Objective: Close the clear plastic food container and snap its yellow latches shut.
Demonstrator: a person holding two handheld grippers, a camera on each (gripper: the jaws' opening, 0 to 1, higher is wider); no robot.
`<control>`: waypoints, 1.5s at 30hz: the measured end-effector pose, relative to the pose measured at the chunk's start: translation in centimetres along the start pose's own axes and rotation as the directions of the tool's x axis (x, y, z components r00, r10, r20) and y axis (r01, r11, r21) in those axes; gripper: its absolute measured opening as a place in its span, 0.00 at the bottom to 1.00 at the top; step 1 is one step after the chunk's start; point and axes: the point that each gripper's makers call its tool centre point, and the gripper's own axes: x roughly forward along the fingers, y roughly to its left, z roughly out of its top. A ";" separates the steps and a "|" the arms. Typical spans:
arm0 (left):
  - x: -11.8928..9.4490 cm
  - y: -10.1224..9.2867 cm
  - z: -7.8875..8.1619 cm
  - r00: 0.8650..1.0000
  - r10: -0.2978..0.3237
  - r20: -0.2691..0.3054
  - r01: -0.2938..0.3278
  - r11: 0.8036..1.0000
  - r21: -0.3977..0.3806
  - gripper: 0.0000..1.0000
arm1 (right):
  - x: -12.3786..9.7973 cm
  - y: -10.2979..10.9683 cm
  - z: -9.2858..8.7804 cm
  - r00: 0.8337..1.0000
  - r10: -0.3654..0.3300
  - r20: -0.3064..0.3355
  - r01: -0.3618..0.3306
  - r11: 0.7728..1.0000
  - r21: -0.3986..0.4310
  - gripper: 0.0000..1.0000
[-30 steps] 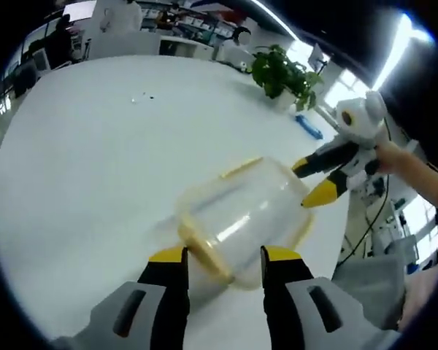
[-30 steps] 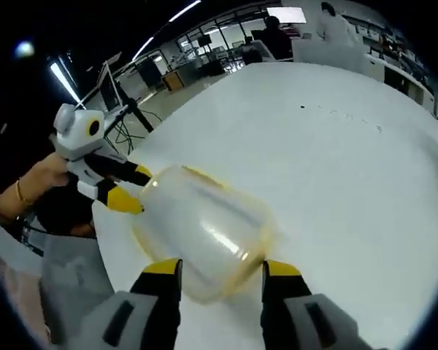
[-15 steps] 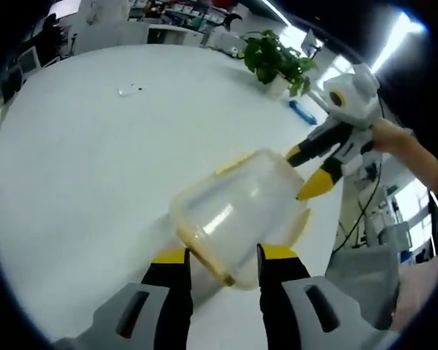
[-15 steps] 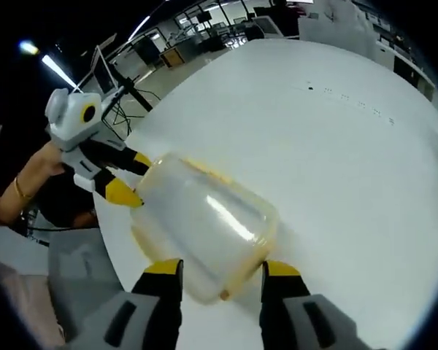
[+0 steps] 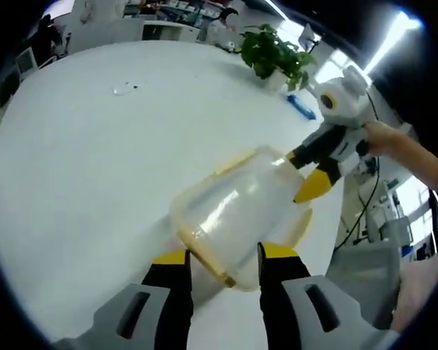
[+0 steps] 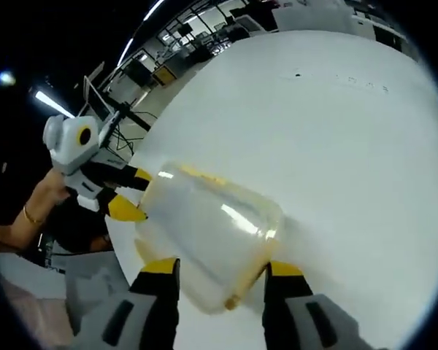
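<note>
Sitting centre frame on the white table (image 5: 73, 146) is 1 clear container (image 5: 237, 215), its lid on. 2 grippers flank it: left gripper (image 5: 223, 257) and right gripper (image 6: 221, 267), jaws spread wide around opposite ends. 1 plant (image 5: 281, 58) stands upper right in the left gripper view.

One clear container (image 5: 237, 211) sits on one white table (image 5: 80, 160), with two grippers (image 5: 223, 257) (image 6: 223, 268) around it, one potted plant (image 5: 279, 58) and one blue item (image 5: 301, 108) behind.
</note>
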 end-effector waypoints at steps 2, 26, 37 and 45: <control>0.0 0.1 0.0 1.000 -0.002 0.005 0.002 1.000 -0.003 0.32 | 0.1 -0.1 0.2 1.000 -0.002 0.002 0.002 1.000 0.004 0.44; -0.8 0.7 1.1 0.991 0.071 0.111 -0.092 0.977 0.195 0.48 | -2.4 -0.6 2.4 0.971 -0.107 0.214 0.148 0.971 -0.188 0.60; -2.2 -1.6 4.1 0.967 0.052 0.248 -0.099 0.978 0.182 0.46 | -3.4 2.0 4.7 0.949 -0.041 0.312 0.146 0.937 -0.319 0.48; -1.3 -2.3 4.2 0.964 0.084 0.252 -0.160 0.941 0.299 0.39 | -2.1 3.6 4.5 0.961 -0.007 0.277 0.121 0.909 -0.400 0.33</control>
